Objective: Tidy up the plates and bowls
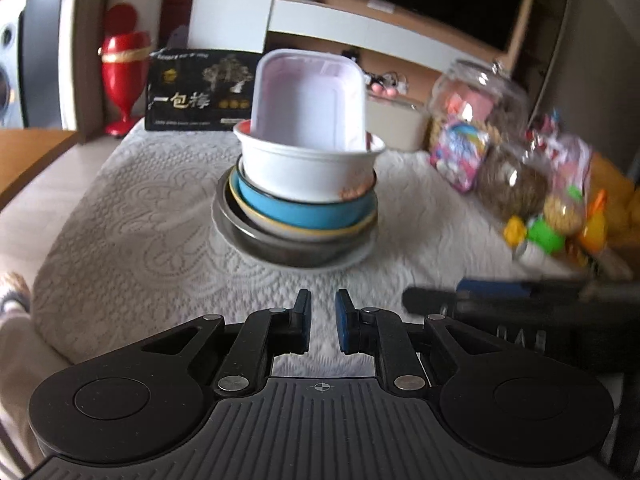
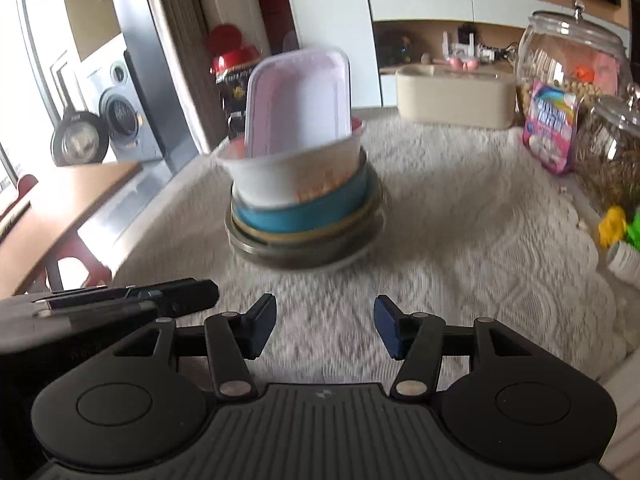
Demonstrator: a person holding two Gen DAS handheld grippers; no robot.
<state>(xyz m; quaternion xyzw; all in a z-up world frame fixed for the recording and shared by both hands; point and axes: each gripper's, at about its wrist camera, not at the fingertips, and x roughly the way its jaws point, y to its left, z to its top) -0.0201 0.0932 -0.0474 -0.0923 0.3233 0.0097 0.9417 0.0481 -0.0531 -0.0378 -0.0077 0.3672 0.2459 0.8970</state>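
A stack of dishes stands on the white lace tablecloth (image 1: 132, 216). From the bottom: a metal bowl (image 1: 288, 250) on a white plate, a yellow-rimmed plate, a blue bowl (image 1: 308, 212), a white round bowl (image 1: 304, 168), and a pale rectangular plastic container (image 1: 310, 100) tilted upright in it. The same stack shows in the right wrist view (image 2: 300, 216), with the container (image 2: 296, 104) on top. My left gripper (image 1: 322, 320) is nearly closed and empty, a short way in front of the stack. My right gripper (image 2: 325, 330) is open and empty, also in front of it.
A black printed box (image 1: 200, 92) and red goblet (image 1: 122, 68) stand behind the stack. Glass jars (image 1: 480, 100) and snack packets (image 1: 460, 152) crowd the right side. A cream box (image 2: 456, 96) sits at the back. A wooden table (image 2: 60, 208) is left.
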